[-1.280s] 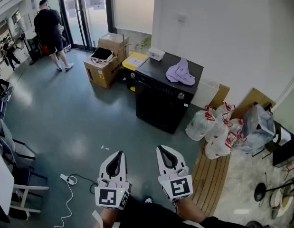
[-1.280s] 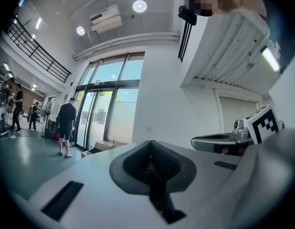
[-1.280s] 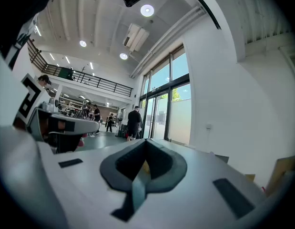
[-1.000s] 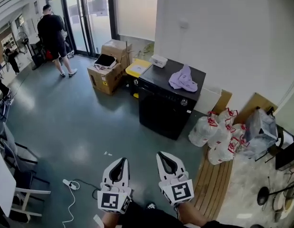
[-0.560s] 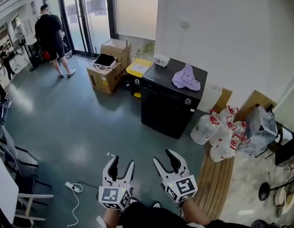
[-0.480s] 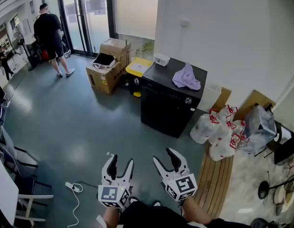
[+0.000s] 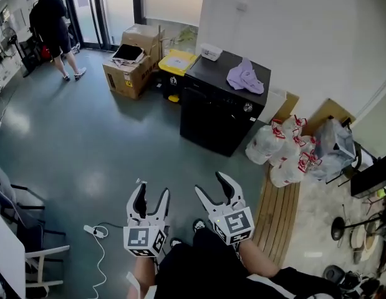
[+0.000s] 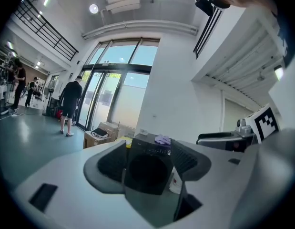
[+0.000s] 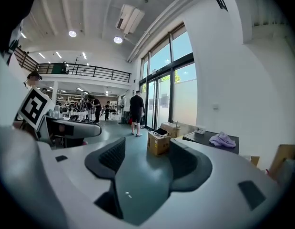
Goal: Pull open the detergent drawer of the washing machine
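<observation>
One black washer (image 7: 211,114) stands against the wall, and its drawer should sit in the top strip of the front, probably at the end away from the knob (image 7: 247,107). The dark front shows no edge of the drawer, so it looks shut. I judge it a light, stiff plastic tray that slides straight out and may stick at first. The place to hold would be the lip along its face, with one jaw hooked behind it and a level, gentle pull so it does not jump its stops.

On top of the washer lie a lilac cloth (image 7: 245,78) and a small white box (image 7: 211,52). Just left of the washer is a yellow-lidded bin (image 7: 174,62), lid down, contents hidden. Beyond that a carton (image 7: 131,73) carries a dark flat thing on its top. Right of the washer sit full white bags (image 7: 286,157) with red ties; what is in them cannot be told.

Well in front of the washer, over bare floor, the left gripper (image 7: 152,195) and the right gripper (image 7: 212,189) have just been opening; both stand wide with nothing between the jaws
</observation>
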### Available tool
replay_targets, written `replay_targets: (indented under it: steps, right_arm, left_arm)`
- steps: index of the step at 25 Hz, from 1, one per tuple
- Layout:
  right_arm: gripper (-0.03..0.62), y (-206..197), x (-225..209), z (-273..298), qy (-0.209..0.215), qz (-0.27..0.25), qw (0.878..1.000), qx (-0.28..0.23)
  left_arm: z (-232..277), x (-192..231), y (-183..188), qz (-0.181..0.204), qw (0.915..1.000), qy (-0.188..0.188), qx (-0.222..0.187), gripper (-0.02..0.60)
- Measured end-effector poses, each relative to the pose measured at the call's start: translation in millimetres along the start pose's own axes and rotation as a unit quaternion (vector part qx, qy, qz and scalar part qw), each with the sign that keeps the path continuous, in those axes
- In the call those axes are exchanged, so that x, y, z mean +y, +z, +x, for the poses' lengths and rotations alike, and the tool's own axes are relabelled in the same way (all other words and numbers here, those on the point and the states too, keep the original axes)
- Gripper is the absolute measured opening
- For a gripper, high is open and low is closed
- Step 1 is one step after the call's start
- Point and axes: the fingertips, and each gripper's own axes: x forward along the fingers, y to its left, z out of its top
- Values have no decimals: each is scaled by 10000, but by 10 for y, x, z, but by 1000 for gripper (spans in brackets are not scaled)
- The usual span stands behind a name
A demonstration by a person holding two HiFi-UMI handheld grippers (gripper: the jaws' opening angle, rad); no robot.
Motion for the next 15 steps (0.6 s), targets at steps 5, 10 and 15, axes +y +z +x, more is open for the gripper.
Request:
replay_targets:
  steps: [5, 10, 15]
  right_arm:
    - [298, -91, -81, 203, 28, 112, 9999, 46]
    - [298, -134, -215, 536, 22, 62, 10000, 68]
    - [298, 24, -388, 985, 136, 82, 9998, -109]
  left_arm:
    - [147, 102, -114, -64, 9999, -44, 95, 276]
    - [403, 207, -135, -37, 9997, -115, 189, 275]
    - [881, 389, 27, 120, 9998, -140, 85, 275]
